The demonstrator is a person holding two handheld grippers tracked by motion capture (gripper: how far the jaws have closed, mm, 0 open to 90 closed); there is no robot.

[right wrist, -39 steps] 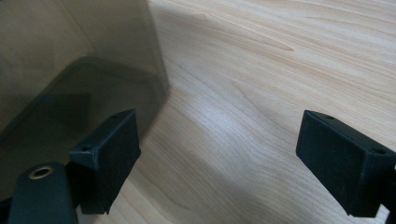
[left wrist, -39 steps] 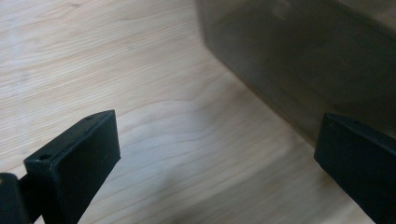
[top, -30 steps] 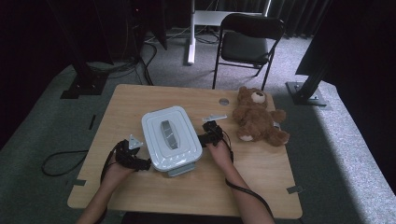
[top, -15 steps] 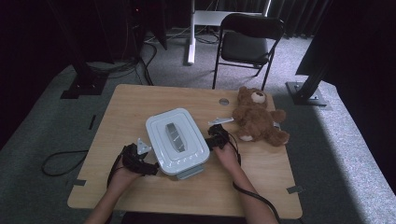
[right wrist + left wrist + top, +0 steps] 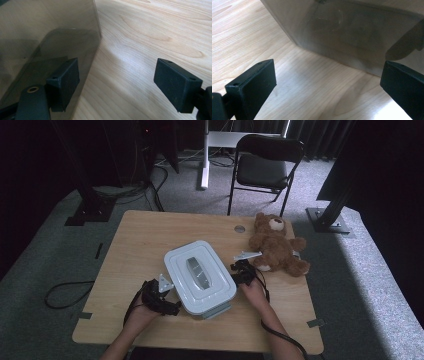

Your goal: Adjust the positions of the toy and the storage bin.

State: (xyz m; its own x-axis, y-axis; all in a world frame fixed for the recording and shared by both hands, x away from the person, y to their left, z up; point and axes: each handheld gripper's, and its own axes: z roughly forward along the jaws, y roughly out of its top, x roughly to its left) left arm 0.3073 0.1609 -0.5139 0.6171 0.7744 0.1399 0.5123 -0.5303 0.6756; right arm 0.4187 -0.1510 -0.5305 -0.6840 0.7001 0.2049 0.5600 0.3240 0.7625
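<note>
Since the earlier frames the lidded plastic box (image 5: pixel 200 277) had slid toward lower centre of the counter (image 5: pixel 145 235), both hands with it. The left tongs (image 5: pixel 167 295) and right tongs (image 5: pixel 239 272) flanked its sides, jaws open, the right's just narrowing slightly with nothing between. Pushing evenly from both sides seemed best; the near edge was close, the teddy bear (image 5: pixel 275 245) just right, with free room upper left.
</note>
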